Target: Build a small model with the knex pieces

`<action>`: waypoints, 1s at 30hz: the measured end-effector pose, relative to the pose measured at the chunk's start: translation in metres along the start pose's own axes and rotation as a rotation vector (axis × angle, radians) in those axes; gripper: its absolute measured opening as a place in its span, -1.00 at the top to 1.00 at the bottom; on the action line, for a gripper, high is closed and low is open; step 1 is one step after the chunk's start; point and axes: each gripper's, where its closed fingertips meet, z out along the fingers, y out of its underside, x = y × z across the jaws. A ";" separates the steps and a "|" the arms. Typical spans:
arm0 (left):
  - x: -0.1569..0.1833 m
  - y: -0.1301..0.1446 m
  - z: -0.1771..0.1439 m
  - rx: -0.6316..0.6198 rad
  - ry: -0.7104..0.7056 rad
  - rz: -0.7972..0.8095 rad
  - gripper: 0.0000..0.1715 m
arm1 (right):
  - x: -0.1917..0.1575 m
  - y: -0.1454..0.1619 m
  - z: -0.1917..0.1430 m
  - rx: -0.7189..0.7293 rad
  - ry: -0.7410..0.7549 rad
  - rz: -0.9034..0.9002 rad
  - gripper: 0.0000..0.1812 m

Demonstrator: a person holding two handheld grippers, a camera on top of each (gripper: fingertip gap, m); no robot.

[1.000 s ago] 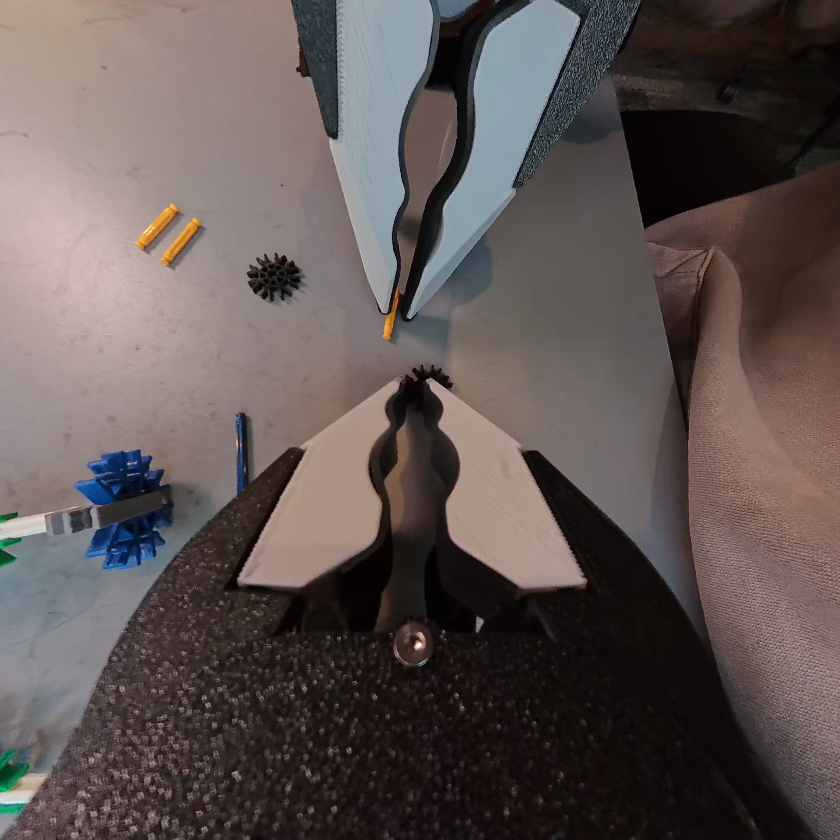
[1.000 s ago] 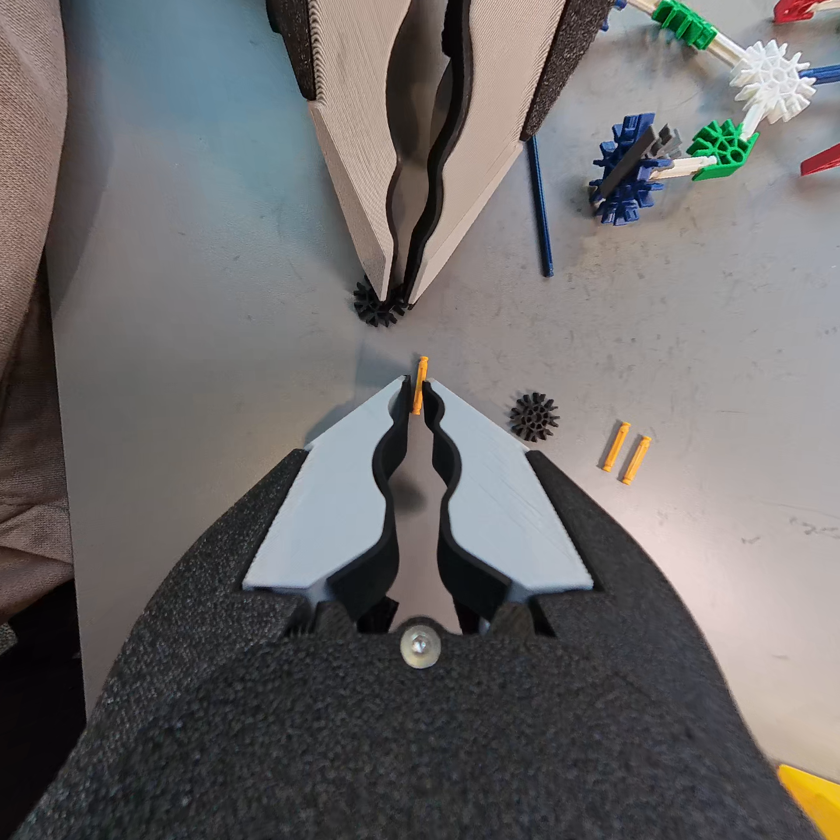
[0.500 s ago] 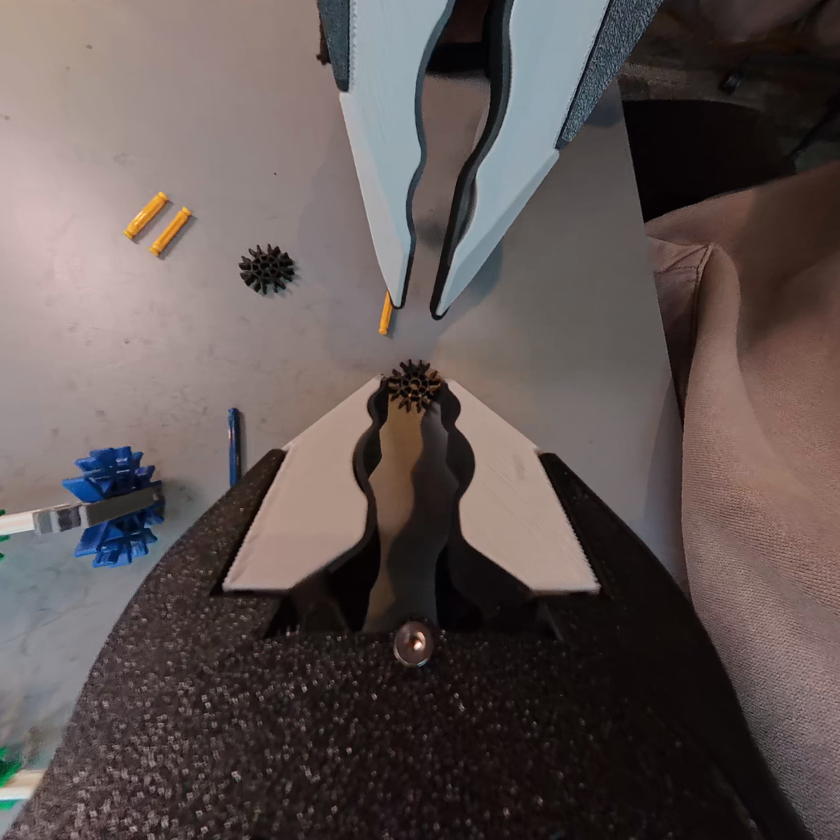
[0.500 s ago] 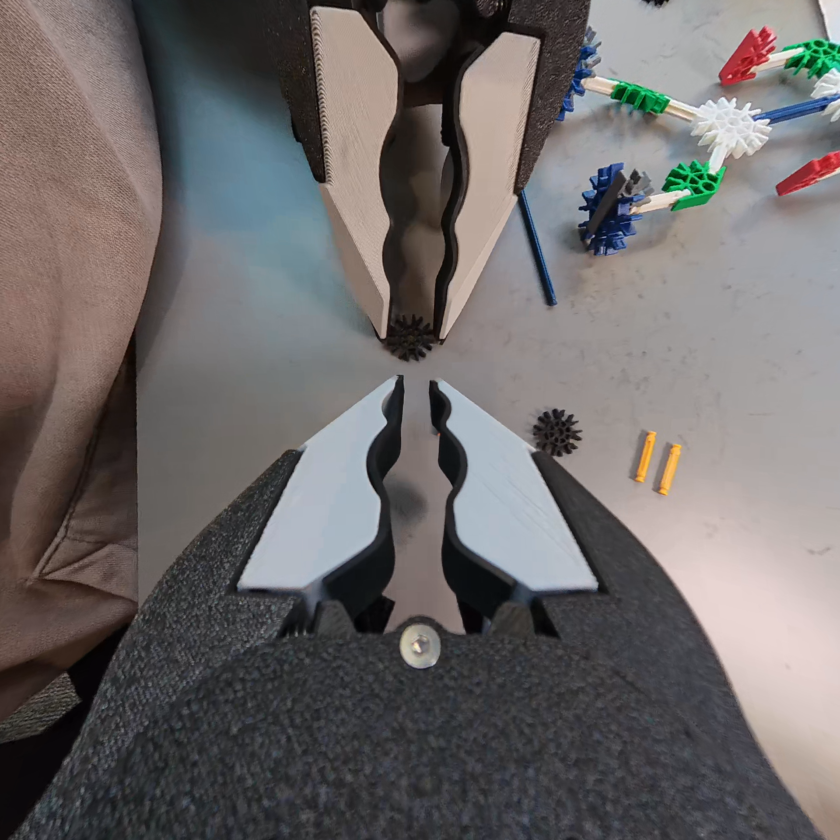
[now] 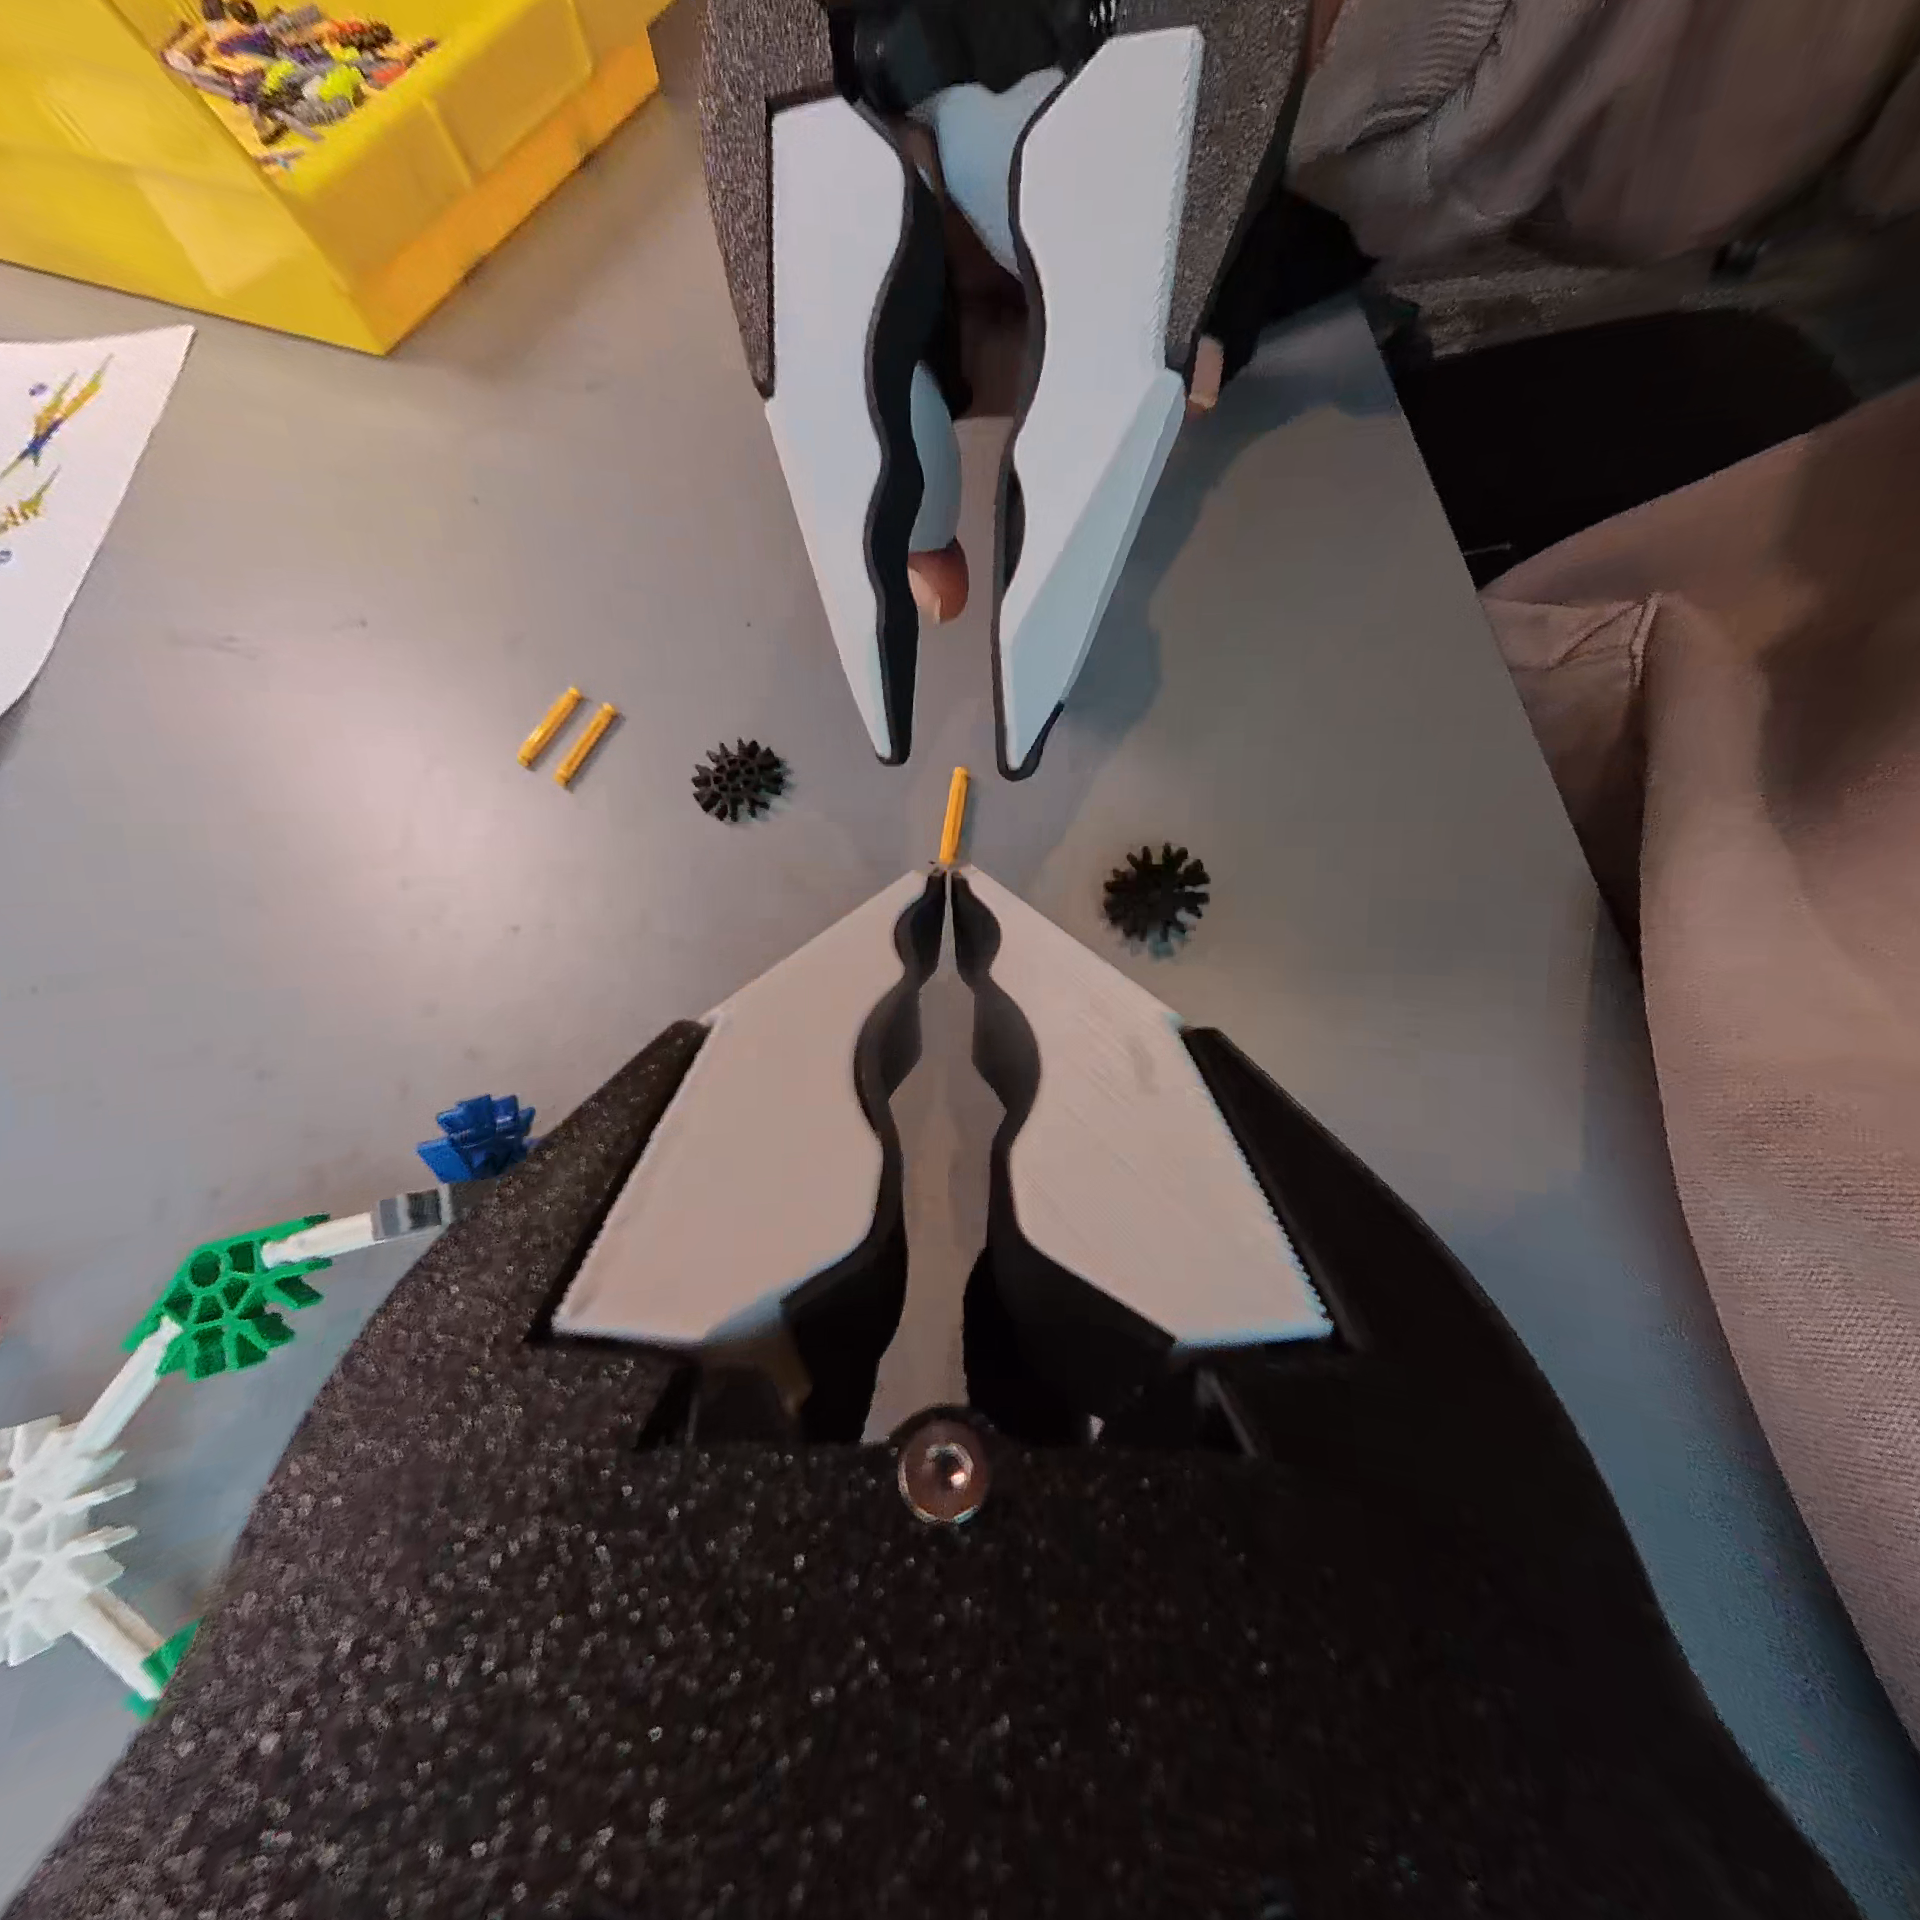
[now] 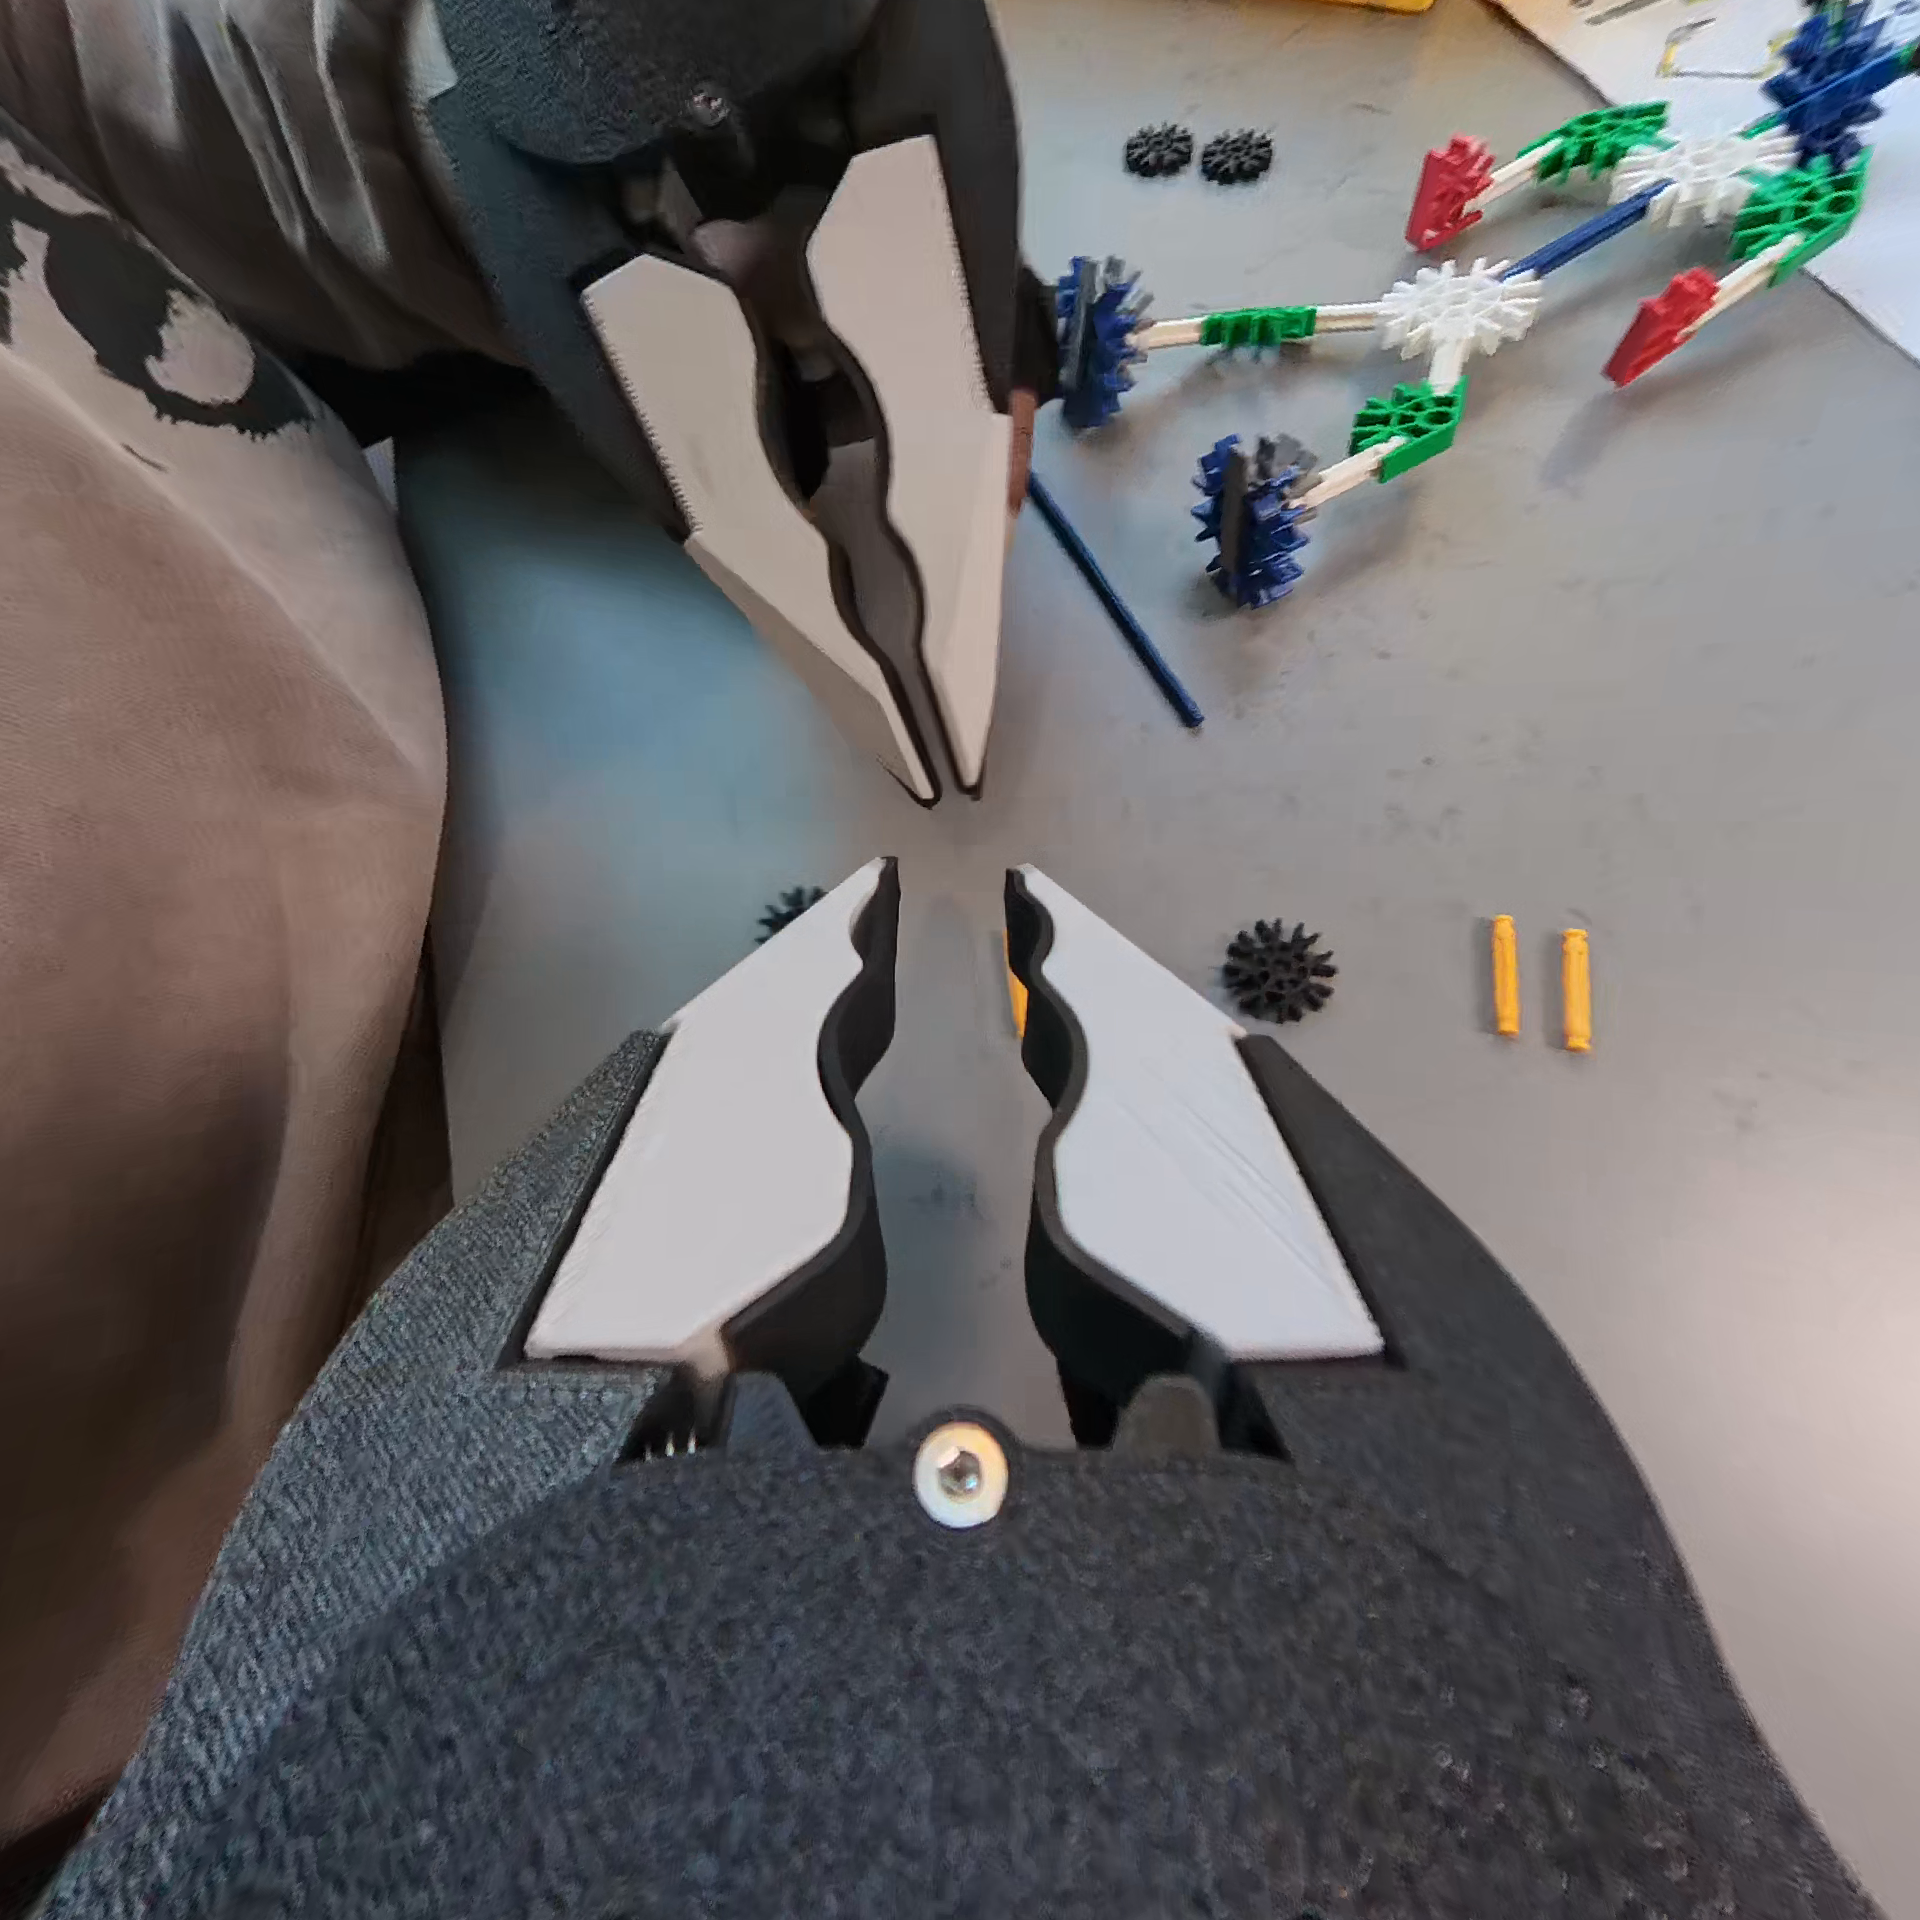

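Observation:
My left gripper is shut and holds nothing; in the right wrist view its tips meet above the grey table. A short yellow rod lies on the table just beyond those tips. My right gripper is open and empty, and faces the left one tip to tip. The rod shows half hidden by its right finger. A black toothed connector lies right of my left gripper's tips. A second black connector lies to their left.
Two more yellow rods lie side by side. A yellow bin of parts and a paper sheet stand farther back. A built chain of green, white, blue and red pieces and a blue rod lie nearby. A person's beige clothing borders the table edge. Less than 4 cm separates the two grippers' tips. From the left gripper's tips to the blue rod is close to 8 cm.
My left gripper let go of the black connector, which now lies on the table, then shut empty. My right gripper released the yellow rod and opened. Both grippers drew back and up.

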 end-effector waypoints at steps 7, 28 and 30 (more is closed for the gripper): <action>0.002 0.007 0.002 -0.034 0.052 -0.072 0.85 | -0.034 0.022 0.021 -0.194 0.001 -0.074 0.67; 0.012 -0.021 -0.027 0.161 0.383 -0.494 0.96 | -0.018 -0.036 0.004 0.021 0.294 -0.615 0.82; 0.010 -0.021 -0.027 0.164 0.329 -0.396 0.98 | -0.017 -0.036 0.001 0.056 0.230 -0.476 0.74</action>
